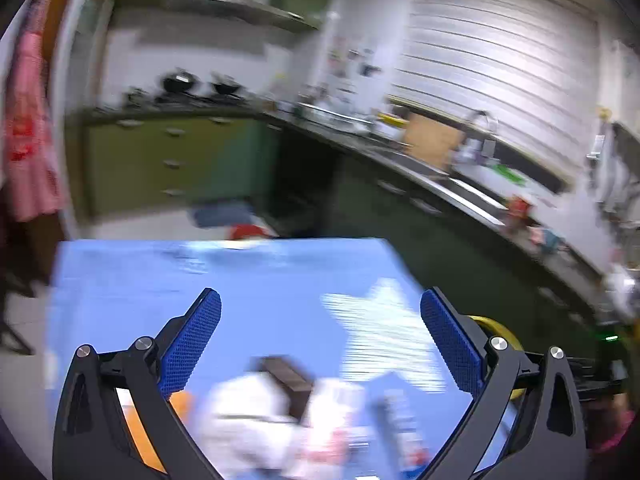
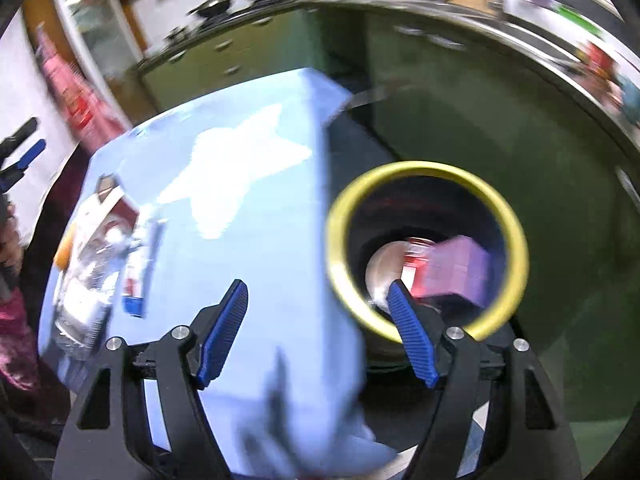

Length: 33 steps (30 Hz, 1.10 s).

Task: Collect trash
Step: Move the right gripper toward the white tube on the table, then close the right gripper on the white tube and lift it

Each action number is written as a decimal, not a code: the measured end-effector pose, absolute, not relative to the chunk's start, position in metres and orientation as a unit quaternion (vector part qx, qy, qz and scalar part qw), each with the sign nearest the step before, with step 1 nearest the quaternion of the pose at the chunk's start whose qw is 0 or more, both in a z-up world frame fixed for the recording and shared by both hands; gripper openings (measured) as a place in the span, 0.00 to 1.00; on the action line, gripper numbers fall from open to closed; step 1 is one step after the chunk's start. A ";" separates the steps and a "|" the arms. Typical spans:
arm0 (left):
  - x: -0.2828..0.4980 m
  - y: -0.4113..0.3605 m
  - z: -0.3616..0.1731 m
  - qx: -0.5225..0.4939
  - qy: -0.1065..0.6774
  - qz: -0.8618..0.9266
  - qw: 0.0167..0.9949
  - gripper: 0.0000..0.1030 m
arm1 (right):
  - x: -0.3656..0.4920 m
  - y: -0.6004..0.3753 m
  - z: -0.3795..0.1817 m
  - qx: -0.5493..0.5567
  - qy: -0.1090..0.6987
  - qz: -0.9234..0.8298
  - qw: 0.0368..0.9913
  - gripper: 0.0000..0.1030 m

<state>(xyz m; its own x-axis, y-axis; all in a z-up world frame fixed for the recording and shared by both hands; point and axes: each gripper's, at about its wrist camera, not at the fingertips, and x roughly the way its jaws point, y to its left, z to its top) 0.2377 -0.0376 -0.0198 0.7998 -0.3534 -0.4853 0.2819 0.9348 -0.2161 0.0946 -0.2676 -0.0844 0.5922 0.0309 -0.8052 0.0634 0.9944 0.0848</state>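
A heap of trash (image 1: pixel 280 416) lies blurred on the blue tablecloth (image 1: pixel 256 280): white wrappers, a dark brown box (image 1: pixel 290 376), an orange piece and a striped tube. My left gripper (image 1: pixel 320 294) hangs over the cloth just behind the heap, open wide with nothing between its pads. The same heap (image 2: pixel 100 248) shows at the left in the right wrist view. My right gripper (image 2: pixel 317 286) is open and empty over the table's edge. Beside it, below table level, stands a yellow-rimmed bin (image 2: pixel 340 216) with a purple box (image 2: pixel 460 268) and a red-and-white pack inside. The bin rim (image 1: pixel 496 328) also peeks out behind my left gripper's right finger.
A white star (image 1: pixel 380 332) is printed on the cloth. Green cabinets (image 1: pixel 168 160) and a dark counter with a sink (image 1: pixel 460 188), a cutting board (image 1: pixel 432 140) and pots run behind and to the right. A pink apron (image 1: pixel 28 128) hangs at left.
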 end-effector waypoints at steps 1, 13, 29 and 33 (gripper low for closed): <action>0.238 -0.025 -0.026 -0.061 0.263 -0.146 0.952 0.95 | 0.105 -0.250 -0.086 0.045 0.458 0.005 0.888 0.67; 0.237 0.046 -0.070 -0.072 0.242 -0.080 0.964 0.95 | 0.175 -0.115 -0.103 0.002 0.532 0.085 0.843 0.48; 0.232 0.050 -0.088 -0.080 0.251 -0.066 0.962 0.96 | 0.200 -0.076 -0.140 -0.030 0.577 0.048 0.815 0.38; 0.230 0.049 -0.087 -0.084 0.254 -0.070 0.961 0.96 | 0.204 -0.072 -0.145 -0.037 0.581 0.042 0.812 0.32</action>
<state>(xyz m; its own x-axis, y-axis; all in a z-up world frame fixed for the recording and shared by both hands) 0.2303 0.0492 -0.0866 0.8607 -0.1779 -0.4770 0.0923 0.9760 -0.1975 0.2039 -0.0723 -0.1449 0.3223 0.0261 -0.9463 -0.1118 0.9937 -0.0107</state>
